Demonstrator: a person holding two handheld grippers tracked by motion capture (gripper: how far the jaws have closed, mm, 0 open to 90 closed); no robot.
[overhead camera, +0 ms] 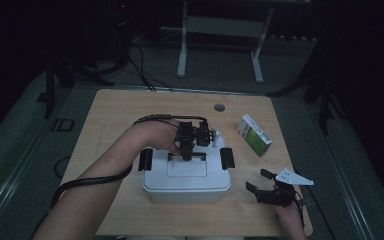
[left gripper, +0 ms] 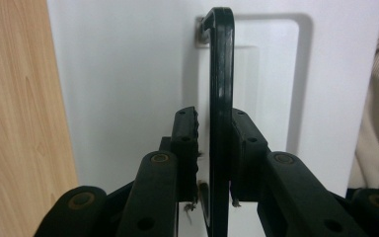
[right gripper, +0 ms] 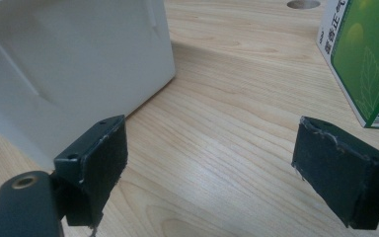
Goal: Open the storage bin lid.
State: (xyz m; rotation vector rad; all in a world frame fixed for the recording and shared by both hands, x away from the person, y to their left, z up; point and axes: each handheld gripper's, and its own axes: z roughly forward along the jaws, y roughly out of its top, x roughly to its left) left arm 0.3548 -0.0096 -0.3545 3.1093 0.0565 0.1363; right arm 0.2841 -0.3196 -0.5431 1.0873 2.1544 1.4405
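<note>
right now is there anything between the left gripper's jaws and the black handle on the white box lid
Nothing visible. In the left gripper view the left gripper has the black handle between its jaws: one pad lies against it and the other shows at most a thin gap. The white box lid around the handle is bare.

A black handle (left gripper: 221,74) is clamped between the jaws of the left claw (left gripper: 215,143), above a white lid (left gripper: 128,64); the wooden surface (left gripper: 15,98) is seen alongside.
</note>
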